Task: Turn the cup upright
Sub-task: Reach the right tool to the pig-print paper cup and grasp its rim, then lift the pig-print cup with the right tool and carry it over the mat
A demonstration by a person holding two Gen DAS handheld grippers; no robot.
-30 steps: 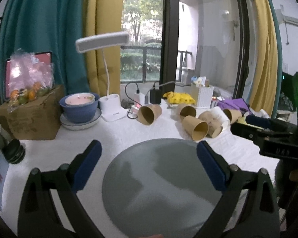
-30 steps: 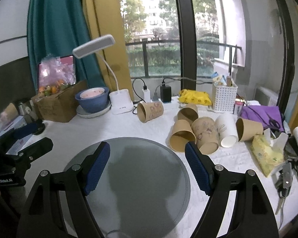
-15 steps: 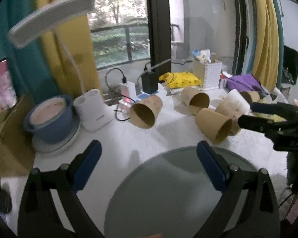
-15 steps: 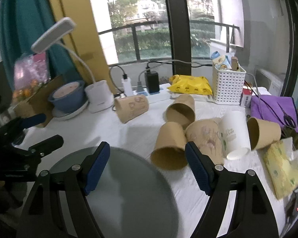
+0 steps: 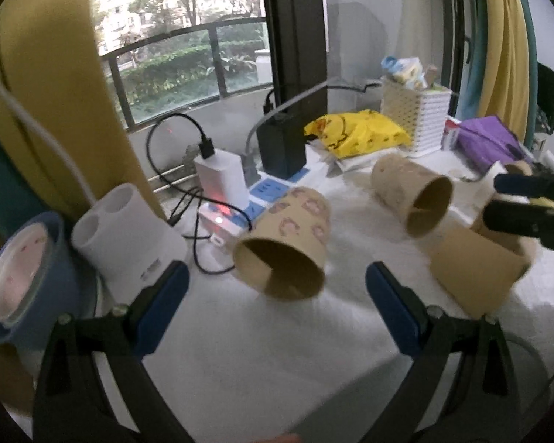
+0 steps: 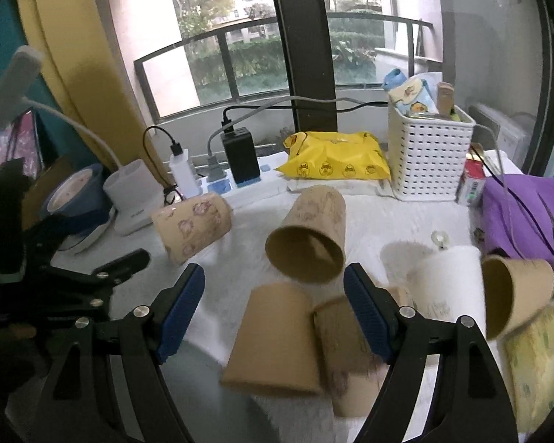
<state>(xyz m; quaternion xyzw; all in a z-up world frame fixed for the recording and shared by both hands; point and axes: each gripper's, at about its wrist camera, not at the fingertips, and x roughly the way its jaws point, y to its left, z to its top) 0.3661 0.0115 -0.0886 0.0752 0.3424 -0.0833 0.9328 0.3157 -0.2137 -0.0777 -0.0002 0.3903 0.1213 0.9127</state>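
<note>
Both grippers are held released: the left gripper is lined up on the patterned paper cup, lying sideways on the counter; the right gripper faces another toppled cup.

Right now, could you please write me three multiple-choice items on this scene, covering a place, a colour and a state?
1. The patterned cup lies beside:
A) the power strip
B) a sink
C) a stove

2. The packet behind the cups is:
A) red
B) yellow
C) black

3. The left tongs are:
A) shut on a cup
B) open, empty
C) out of view

Answers:
1 A, the strip sits just behind the cup.
2 B, the wrapper is bright yellow.
3 B, the pads stand wide apart with nothing gripped.
</note>
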